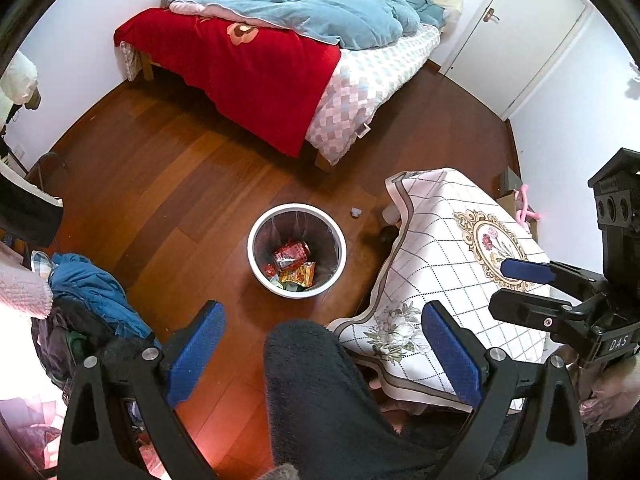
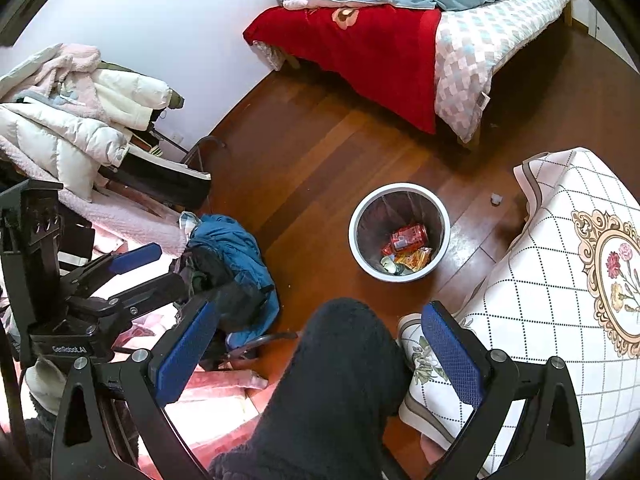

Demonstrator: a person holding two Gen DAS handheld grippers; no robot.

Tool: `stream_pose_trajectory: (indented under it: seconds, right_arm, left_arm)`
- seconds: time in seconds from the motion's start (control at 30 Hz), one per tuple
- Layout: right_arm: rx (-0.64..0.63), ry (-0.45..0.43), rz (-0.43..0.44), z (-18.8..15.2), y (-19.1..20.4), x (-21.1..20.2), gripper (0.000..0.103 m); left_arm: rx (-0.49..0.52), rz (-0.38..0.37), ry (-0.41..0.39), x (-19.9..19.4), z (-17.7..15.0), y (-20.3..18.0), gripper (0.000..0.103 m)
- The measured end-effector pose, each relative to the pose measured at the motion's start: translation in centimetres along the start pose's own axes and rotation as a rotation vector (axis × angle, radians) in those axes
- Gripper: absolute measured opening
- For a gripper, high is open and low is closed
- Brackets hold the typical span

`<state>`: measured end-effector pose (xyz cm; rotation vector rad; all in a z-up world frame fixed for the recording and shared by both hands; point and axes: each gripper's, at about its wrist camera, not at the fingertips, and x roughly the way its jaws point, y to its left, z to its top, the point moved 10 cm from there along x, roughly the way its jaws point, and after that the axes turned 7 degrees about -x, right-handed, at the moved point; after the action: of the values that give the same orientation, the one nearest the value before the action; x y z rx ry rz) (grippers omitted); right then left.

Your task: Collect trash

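A white round trash bin (image 1: 260, 236) (image 2: 356, 216) stands on the wooden floor. It holds red and orange snack wrappers (image 1: 292, 258) (image 2: 408, 240). My left gripper (image 1: 320, 340) is open and empty, held high above the floor, with the bin ahead of it. My right gripper (image 2: 320, 340) is open and empty, also high. Each gripper shows in the other's view, the right one (image 1: 520, 284) over the table, the left one (image 2: 160, 264) by the clothes. A dark fuzzy trouser leg (image 1: 320, 392) (image 2: 332, 380) fills the gap between the jaws. A small grey scrap (image 1: 355, 211) (image 2: 496, 199) lies on the floor beside the bin.
A bed (image 1: 360, 80) (image 2: 460, 52) with red and blue blankets stands at the back. A table with a floral checked cloth (image 1: 452, 272) (image 2: 560, 280) is at the right. Piled clothes and jackets (image 1: 88, 292) (image 2: 80, 120) lie at the left. A white door (image 1: 520, 28) is at the back right.
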<state>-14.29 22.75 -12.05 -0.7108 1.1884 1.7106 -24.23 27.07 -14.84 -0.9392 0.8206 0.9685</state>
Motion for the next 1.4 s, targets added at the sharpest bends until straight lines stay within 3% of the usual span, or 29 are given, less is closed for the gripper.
stream_pose_trajectory:
  seconds: [1.4]
  right_arm:
    - [-0.011, -0.022, -0.002, 0.9, 0.4, -1.9, 0.103]
  left_arm:
    - [-0.005, -0.045, -0.049, -2.1, 0.4, -1.8, 0.101]
